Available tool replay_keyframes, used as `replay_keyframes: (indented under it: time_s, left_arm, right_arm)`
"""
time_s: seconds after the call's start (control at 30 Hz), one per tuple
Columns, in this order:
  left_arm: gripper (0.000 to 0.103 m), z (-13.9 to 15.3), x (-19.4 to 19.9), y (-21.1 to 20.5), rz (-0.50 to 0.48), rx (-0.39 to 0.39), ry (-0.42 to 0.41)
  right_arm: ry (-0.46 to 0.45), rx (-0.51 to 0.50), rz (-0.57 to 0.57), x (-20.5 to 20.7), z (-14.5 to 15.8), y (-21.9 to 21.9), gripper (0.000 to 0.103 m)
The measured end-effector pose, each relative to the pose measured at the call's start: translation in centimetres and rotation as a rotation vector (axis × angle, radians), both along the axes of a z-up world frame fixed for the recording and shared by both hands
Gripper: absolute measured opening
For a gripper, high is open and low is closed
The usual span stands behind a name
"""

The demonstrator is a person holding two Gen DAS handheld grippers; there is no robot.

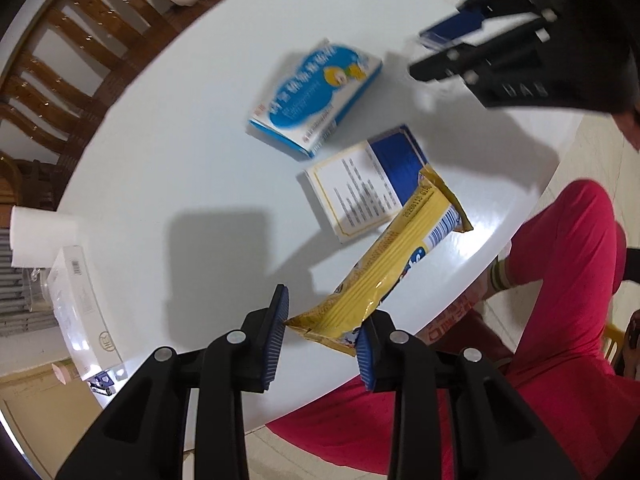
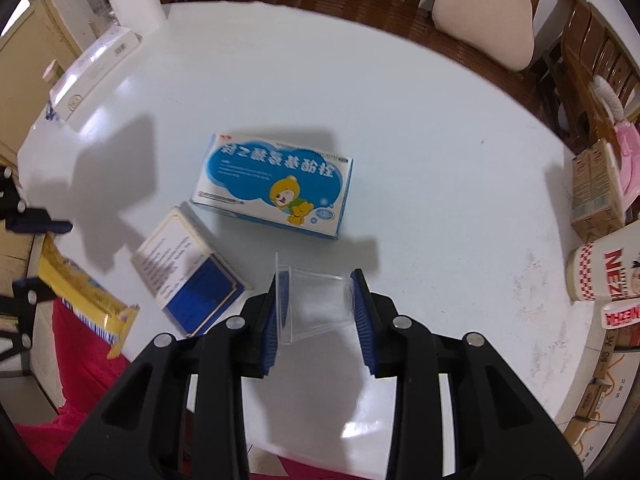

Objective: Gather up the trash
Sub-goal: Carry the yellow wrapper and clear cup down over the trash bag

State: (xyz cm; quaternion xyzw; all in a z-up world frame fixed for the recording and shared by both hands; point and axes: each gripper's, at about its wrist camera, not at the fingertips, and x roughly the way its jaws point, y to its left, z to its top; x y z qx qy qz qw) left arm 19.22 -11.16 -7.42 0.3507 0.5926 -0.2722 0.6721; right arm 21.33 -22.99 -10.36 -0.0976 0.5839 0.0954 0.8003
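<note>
My left gripper (image 1: 322, 322) is shut on the end of a yellow snack wrapper (image 1: 384, 272) and holds it above the white round table (image 1: 180, 160); the wrapper also shows at the left of the right wrist view (image 2: 86, 296). My right gripper (image 2: 318, 304) is shut on a clear plastic cup (image 2: 320, 304) lying sideways between its blue pads, just above the table. It shows blurred at the top right of the left wrist view (image 1: 432, 52). A blue-and-white medicine box (image 2: 276, 186) and a white-and-dark-blue box (image 2: 188, 272) lie on the table beyond both grippers.
A long white box (image 2: 94, 68) and a paper towel roll (image 2: 136, 2) stand at the table's far left. A red-and-white paper cup (image 2: 604, 272) and cardboard cartons (image 2: 596, 196) sit at the right edge. Wooden chairs (image 2: 480, 40) ring the table. A person's red trousers (image 1: 560, 300) are beside the table.
</note>
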Motion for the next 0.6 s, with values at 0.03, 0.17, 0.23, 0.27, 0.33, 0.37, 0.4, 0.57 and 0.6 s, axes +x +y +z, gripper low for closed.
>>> replay_keyframes:
  time_s: [0.03,0.17,0.23,0.27,0.33,0.37,0.4,0.57,0.6]
  left_arm:
    - [0.031,0.3,-0.2,0.1,0.003,-0.005,-0.009]
    - [0.031,1.1,-0.7,0.3,0.027,-0.014,-0.032]
    - [0.031,1.2,-1.2,0.6,0.034,-0.02,-0.038]
    - [0.031,1.2,-1.4,0.7,0.04,-0.028,-0.037]
    - [0.031,1.6,-1.8,1.2,0.048,-0.036,-0.036]
    - [0.031,1.6,-2.1,1.3,0.052,-0.04,-0.038]
    - [0.031,1.7,-2.5,1.5,0.056,-0.045,-0.038]
    - [0.031,1.6,-4.9,1.8,0.055,-0.064,-0.05]
    - [0.031,1.4,-5.6,1.9,0.057,-0.068,-0.047]
  right_arm:
    - [-0.006,-0.002,0.004,0.0,0.5,0.0,0.033]
    - [-0.037,-0.012,0.028,-1.9,2.7,0.6,0.033]
    - [-0.044,-0.002,0.041,-3.0,3.5,1.2,0.033]
    - [-0.045,0.0,0.043,-3.6,3.7,1.4,0.033]
    - [-0.049,0.0,0.054,-4.9,4.1,1.8,0.033]
    - [-0.05,-0.001,0.059,-5.4,4.3,2.0,0.033]
    - [-0.051,-0.001,0.066,-6.1,4.5,2.4,0.033]
    - [-0.064,-0.004,0.091,-9.0,4.9,3.9,0.033]
    - [-0.065,0.0,0.093,-9.8,4.9,4.1,0.033]
